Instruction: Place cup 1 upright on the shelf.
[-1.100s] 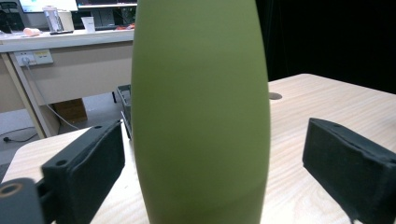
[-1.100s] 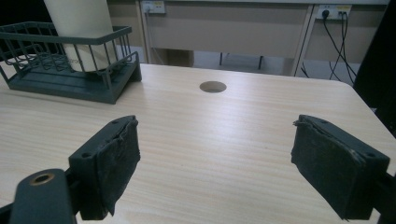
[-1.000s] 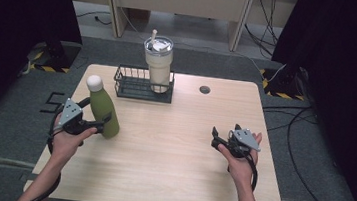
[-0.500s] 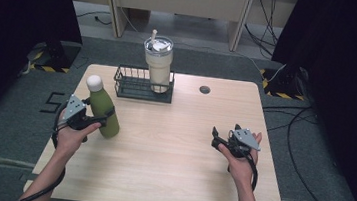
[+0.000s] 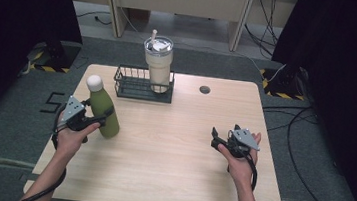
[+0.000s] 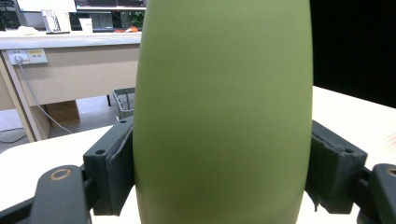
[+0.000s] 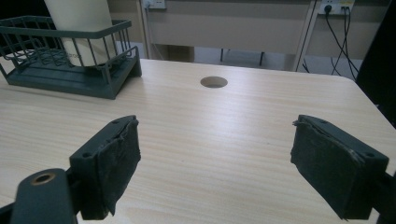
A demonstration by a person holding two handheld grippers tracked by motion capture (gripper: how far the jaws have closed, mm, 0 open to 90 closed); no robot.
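Left tool (image 5: 98,120) clamps green bottle (image 5: 103,110) mid-body, keeping it upright; right tool (image 5: 218,139) wide apart, empty, idle over counter (image 5: 169,170).

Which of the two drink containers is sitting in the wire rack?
The cream tumbler with the straw; the green bottle stands on the bare table, clamped in the left gripper.
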